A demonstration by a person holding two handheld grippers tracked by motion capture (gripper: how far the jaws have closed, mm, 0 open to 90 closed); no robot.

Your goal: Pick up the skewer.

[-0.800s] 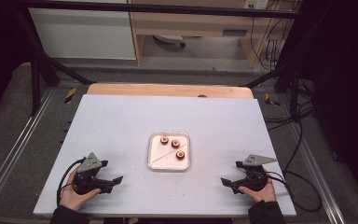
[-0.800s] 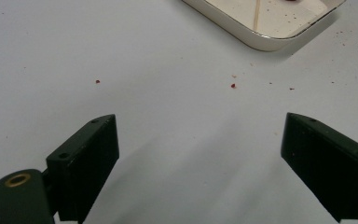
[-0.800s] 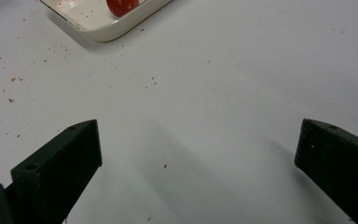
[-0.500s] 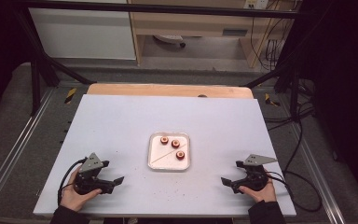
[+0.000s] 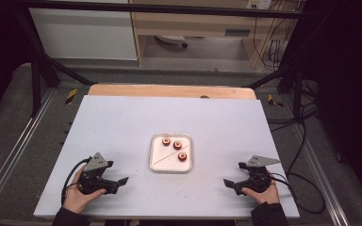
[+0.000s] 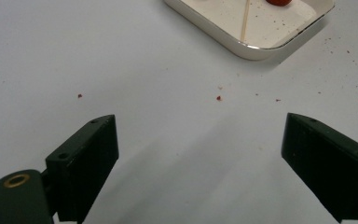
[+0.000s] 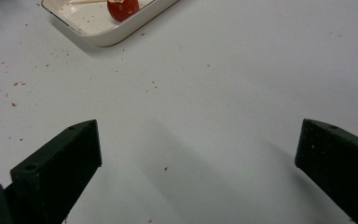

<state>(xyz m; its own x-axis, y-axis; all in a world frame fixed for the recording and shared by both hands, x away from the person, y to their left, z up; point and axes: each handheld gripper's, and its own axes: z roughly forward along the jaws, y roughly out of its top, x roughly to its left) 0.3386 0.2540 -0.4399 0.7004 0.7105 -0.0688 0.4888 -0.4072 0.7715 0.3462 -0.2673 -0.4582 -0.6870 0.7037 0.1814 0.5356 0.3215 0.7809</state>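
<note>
A white square tray [image 5: 156, 160] sits mid-table with three small red round pieces [image 5: 177, 145] and a thin wooden skewer [image 5: 165, 157] lying in it. My left gripper [image 5: 119, 181] rests on the table at the front left, held by a hand, jaws wide apart with nothing between them. My right gripper [image 5: 230, 183] rests at the front right, also open and empty. In the left gripper view the tray's corner [image 6: 254, 46] with the skewer [image 6: 245, 21] lies ahead. In the right gripper view the tray [image 7: 121, 32] and one red piece [image 7: 123, 8] show at the top left.
The white tabletop [image 5: 122, 122] carries small red crumbs [image 6: 219, 98] around the tray. A wooden strip [image 5: 169, 90] runs along the far edge. Cables [image 5: 301, 141] trail off the right side, and metal frame rails [image 5: 14, 155] flank the table.
</note>
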